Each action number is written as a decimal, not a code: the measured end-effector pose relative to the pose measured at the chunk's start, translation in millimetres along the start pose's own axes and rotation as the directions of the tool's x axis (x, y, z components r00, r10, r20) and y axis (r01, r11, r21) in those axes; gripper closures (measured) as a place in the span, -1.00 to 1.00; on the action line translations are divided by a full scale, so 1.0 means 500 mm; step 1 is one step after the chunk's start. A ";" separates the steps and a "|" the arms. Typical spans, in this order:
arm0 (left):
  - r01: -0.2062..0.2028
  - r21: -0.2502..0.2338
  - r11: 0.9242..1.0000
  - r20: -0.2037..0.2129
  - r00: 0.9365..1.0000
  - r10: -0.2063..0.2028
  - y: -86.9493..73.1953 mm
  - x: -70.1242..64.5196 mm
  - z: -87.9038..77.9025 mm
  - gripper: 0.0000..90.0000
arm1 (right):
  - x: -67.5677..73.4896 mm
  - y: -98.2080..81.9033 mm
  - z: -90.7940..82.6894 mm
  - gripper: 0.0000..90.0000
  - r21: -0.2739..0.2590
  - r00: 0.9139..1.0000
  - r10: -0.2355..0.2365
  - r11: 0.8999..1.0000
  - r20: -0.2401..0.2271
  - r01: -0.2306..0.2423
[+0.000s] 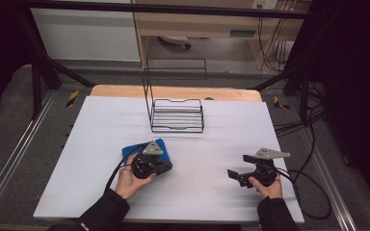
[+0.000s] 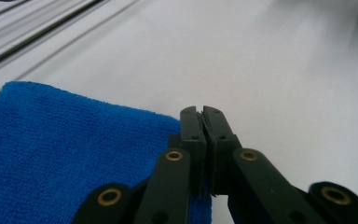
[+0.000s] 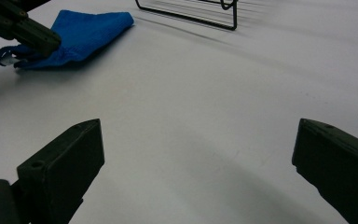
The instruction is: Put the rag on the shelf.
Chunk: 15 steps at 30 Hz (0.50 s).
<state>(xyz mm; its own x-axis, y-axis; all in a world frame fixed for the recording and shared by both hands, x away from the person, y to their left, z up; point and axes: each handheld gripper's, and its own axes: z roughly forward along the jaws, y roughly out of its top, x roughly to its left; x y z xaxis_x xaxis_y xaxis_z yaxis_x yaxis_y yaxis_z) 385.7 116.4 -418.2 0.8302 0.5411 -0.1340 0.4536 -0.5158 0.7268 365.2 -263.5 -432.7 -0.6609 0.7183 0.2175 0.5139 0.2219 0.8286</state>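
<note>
The left claw (image 2: 203,116) has its jaws pressed together on the near edge of the blue cloth (image 2: 60,149), which spreads to its left on the white counter (image 1: 212,192). Well apart to the right, the right claw (image 1: 236,174) hangs wide open and empty over bare counter, the wire rack (image 1: 177,115) beyond both.

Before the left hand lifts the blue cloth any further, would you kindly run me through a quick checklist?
1. Left gripper shut: ok, jaws closed together.
2. Blue cloth caught in it: ok; in the right gripper view one edge is pinched and raised.
3. Right gripper open and apart from the cloth: ok.
4. Wire rack upright beyond the cloth, not touching it: ok.
5. White table bare between cloth and rack: ok.
6. Grip firm enough to hold: cannot tell.
</note>
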 end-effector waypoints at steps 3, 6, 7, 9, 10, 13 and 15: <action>-0.004 0.004 1.000 0.003 1.000 0.004 0.000 -0.011 0.010 0.93 | 0.001 0.000 0.000 -0.93 -0.002 1.000 0.002 1.000 -0.002 -0.002; 0.001 0.006 1.000 -0.007 1.000 -0.001 -0.003 -0.011 0.016 0.90 | 0.004 0.002 0.002 -0.92 -0.003 1.000 -0.001 1.000 -0.006 0.001; 0.005 0.008 1.000 -0.008 1.000 -0.005 -0.005 -0.008 0.017 0.86 | 0.006 0.003 0.003 -0.92 -0.002 1.000 -0.005 1.000 -0.007 0.005; 0.014 0.006 1.000 -0.009 1.000 -0.014 -0.007 -0.006 0.014 0.70 | 0.013 0.006 0.006 -0.90 0.007 1.000 -0.011 1.000 -0.005 0.011; 0.015 -0.001 1.000 -0.017 1.000 -0.015 -0.007 -0.005 0.003 0.60 | 0.016 0.008 0.009 -0.89 0.010 1.000 -0.014 1.000 -0.002 0.014; 0.032 -0.031 0.999 -0.035 0.999 -0.033 -0.006 0.002 -0.025 0.28 | 0.029 0.014 0.019 -0.85 0.020 1.000 -0.004 1.000 -0.006 0.004; 0.037 -0.037 0.999 -0.047 0.998 -0.039 -0.008 0.006 -0.035 0.11 | 0.039 0.020 0.028 -0.82 0.027 1.000 0.013 1.000 -0.015 -0.012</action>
<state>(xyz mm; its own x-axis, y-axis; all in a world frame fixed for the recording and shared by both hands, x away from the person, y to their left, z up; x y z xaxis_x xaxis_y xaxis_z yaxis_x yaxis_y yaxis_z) 380.6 131.7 -409.6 0.7960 0.5911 -0.1305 0.4717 -0.4704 0.7458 365.1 -238.0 -427.5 -0.6624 0.7111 0.2359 0.5365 0.2304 0.8119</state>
